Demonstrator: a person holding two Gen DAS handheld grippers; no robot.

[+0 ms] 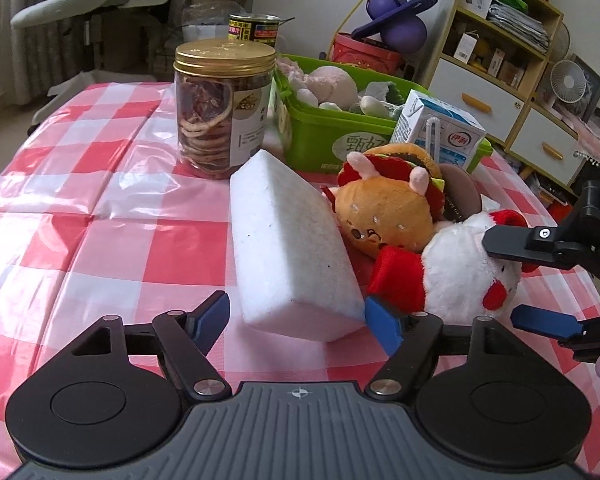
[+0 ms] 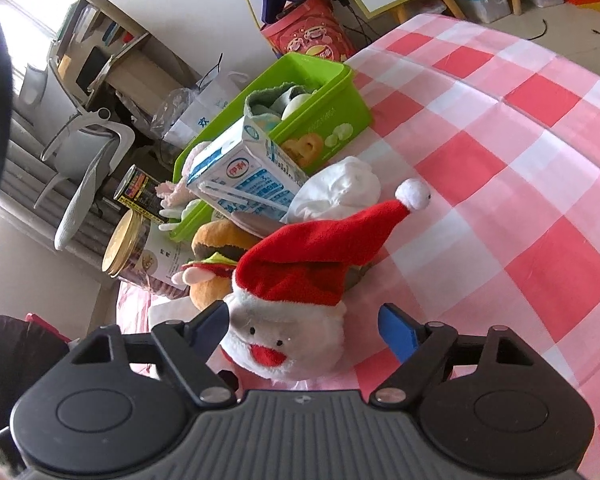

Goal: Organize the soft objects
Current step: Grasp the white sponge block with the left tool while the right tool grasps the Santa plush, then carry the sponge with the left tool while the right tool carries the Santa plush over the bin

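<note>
A white sponge block (image 1: 290, 246) lies on the checked tablecloth between the fingers of my open left gripper (image 1: 300, 322), near end just inside the tips. Right of it lie a burger plush (image 1: 388, 208) and a Santa plush (image 1: 460, 268). My right gripper (image 1: 524, 280) is open around the Santa plush; in the right wrist view the Santa plush (image 2: 288, 312) sits between the open right gripper's (image 2: 306, 330) fingers, left fingertip touching its face. The burger plush (image 2: 216, 248) lies behind it. A green bin (image 1: 324, 136) at the back holds soft toys.
A gold-lidded jar (image 1: 220, 108) stands left of the bin, a dark can (image 1: 254, 28) behind it. A milk carton (image 1: 436, 128) leans at the bin's front; it shows in the right wrist view (image 2: 244, 176) beside a white cloth (image 2: 340, 188). Shelves (image 1: 508, 40) stand right.
</note>
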